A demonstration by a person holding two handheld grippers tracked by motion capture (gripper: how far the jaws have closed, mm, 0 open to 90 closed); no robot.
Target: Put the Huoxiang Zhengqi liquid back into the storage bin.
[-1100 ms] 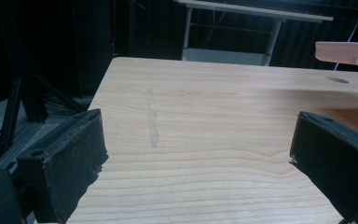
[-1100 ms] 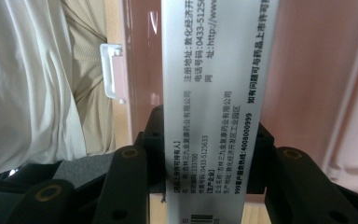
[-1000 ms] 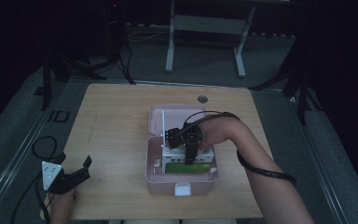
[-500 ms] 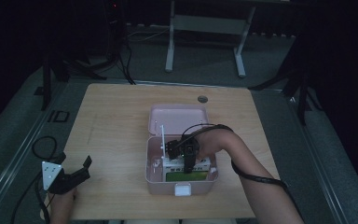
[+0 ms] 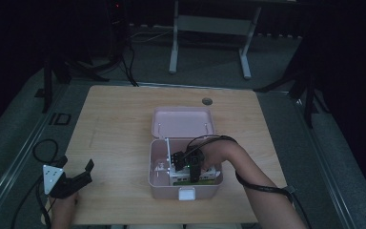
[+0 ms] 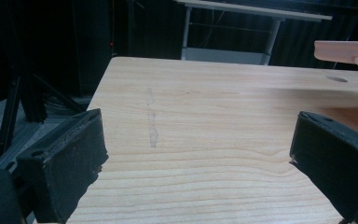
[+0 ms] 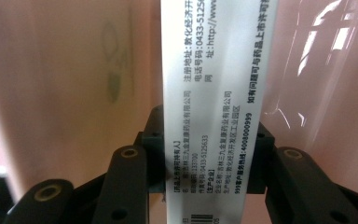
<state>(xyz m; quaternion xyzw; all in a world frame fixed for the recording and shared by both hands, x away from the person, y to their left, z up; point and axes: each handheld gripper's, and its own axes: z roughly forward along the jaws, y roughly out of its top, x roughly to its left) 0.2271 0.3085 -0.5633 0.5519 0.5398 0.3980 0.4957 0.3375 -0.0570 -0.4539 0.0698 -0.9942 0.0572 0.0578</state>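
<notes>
A pink plastic box (image 5: 161, 187) stands open on the wooden table (image 5: 114, 133), its lid (image 5: 181, 121) lying flat behind it. My right gripper (image 5: 190, 168) reaches down into the box, shut on a white medicine carton (image 5: 206, 174) with a green stripe. In the right gripper view the carton (image 7: 214, 84) stands upright with printed text, clamped at its narrow sides by the right gripper (image 7: 209, 154), with the box's pink inside behind it. My left gripper (image 5: 78, 174) rests near the table's front left corner, open and holding nothing, with bare wood in front of the left gripper (image 6: 196, 158).
A small round hole (image 5: 207, 101) is set in the tabletop behind the lid. The lid's edge (image 6: 345, 49) juts in at the upper right of the left gripper view. Dark floor, stands and cables surround the table.
My right gripper has sunk with the carton into the pink box and shifted slightly toward the front. The left gripper has stayed where it was.
</notes>
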